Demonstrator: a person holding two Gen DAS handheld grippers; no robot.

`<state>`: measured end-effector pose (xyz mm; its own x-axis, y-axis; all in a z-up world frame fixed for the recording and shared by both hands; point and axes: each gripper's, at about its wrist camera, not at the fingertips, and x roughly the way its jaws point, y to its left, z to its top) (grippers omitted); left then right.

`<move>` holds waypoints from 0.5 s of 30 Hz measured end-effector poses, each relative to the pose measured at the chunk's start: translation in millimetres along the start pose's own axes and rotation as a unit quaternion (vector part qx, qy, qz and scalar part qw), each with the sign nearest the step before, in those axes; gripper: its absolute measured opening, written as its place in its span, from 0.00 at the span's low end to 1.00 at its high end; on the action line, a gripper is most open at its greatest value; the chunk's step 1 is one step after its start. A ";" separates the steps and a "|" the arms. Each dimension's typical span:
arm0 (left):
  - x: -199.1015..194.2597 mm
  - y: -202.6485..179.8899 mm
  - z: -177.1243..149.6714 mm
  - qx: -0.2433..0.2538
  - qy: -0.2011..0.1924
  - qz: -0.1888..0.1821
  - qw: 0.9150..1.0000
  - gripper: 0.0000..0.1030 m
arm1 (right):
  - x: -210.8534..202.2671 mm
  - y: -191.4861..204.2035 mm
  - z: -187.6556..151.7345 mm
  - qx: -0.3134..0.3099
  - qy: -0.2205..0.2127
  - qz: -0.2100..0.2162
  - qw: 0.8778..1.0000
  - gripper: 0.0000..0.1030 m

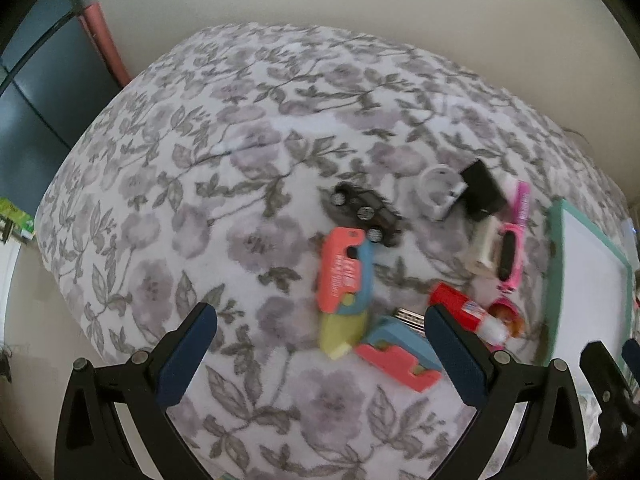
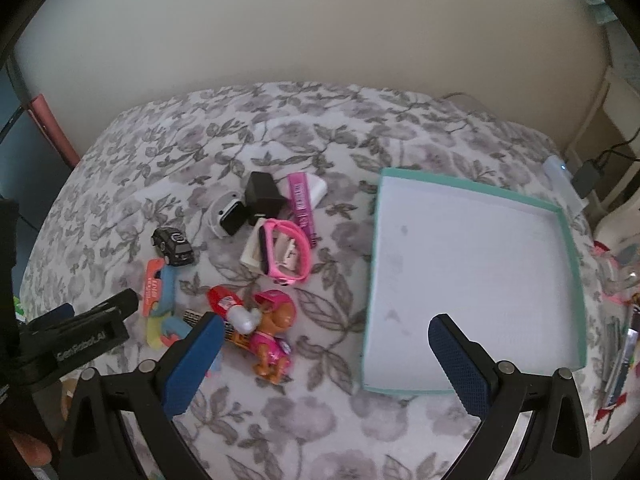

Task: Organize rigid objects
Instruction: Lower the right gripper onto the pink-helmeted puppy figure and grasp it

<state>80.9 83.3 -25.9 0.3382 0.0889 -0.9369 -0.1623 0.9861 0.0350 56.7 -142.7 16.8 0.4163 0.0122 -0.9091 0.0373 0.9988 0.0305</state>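
A pile of small objects lies on the floral bedspread (image 2: pixel 304 412). It holds a black toy car (image 1: pixel 366 213) (image 2: pixel 174 246), orange-blue-yellow plastic toys (image 1: pixel 346 280) (image 2: pixel 158 292), a red-capped glue stick (image 1: pixel 466 312) (image 2: pixel 232 308), a pink toy dog (image 2: pixel 272 340), a pink watch (image 2: pixel 286 256), a white smartwatch (image 2: pixel 230 216), a black charger (image 2: pixel 262 196) and a pink tube (image 2: pixel 302 200). A teal-rimmed white tray (image 2: pixel 472 264) (image 1: pixel 588 280) lies to the right, with nothing in it. My left gripper (image 1: pixel 320 336) is open above the plastic toys. My right gripper (image 2: pixel 324 340) is open, between pile and tray.
A wall runs behind the bed. A dark cabinet (image 1: pixel 36 120) and a pink roll (image 1: pixel 106 40) stand at the left. A white device (image 2: pixel 564 184), a cable and clutter lie past the bed's right edge. The left gripper also shows in the right wrist view (image 2: pixel 84 332).
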 end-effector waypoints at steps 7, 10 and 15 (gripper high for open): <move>26.7 12.5 6.1 -0.010 0.014 0.015 1.000 1.00 | 34.1 15.5 -7.6 -0.017 0.035 0.014 0.999 1.00; 36.5 13.8 6.0 -0.011 0.023 0.015 1.000 1.00 | 48.9 13.6 -10.8 -0.014 0.056 0.020 0.998 0.99; 46.2 10.2 -4.7 -0.008 0.039 -0.001 0.999 1.00 | 63.9 10.9 -15.4 -0.009 0.078 0.024 0.997 0.97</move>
<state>90.5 96.8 -70.5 0.2654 0.0749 -0.9612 -0.1771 0.9838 0.0277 69.7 -130.3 -47.3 0.2706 0.0665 -0.9604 0.0028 0.9976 0.0698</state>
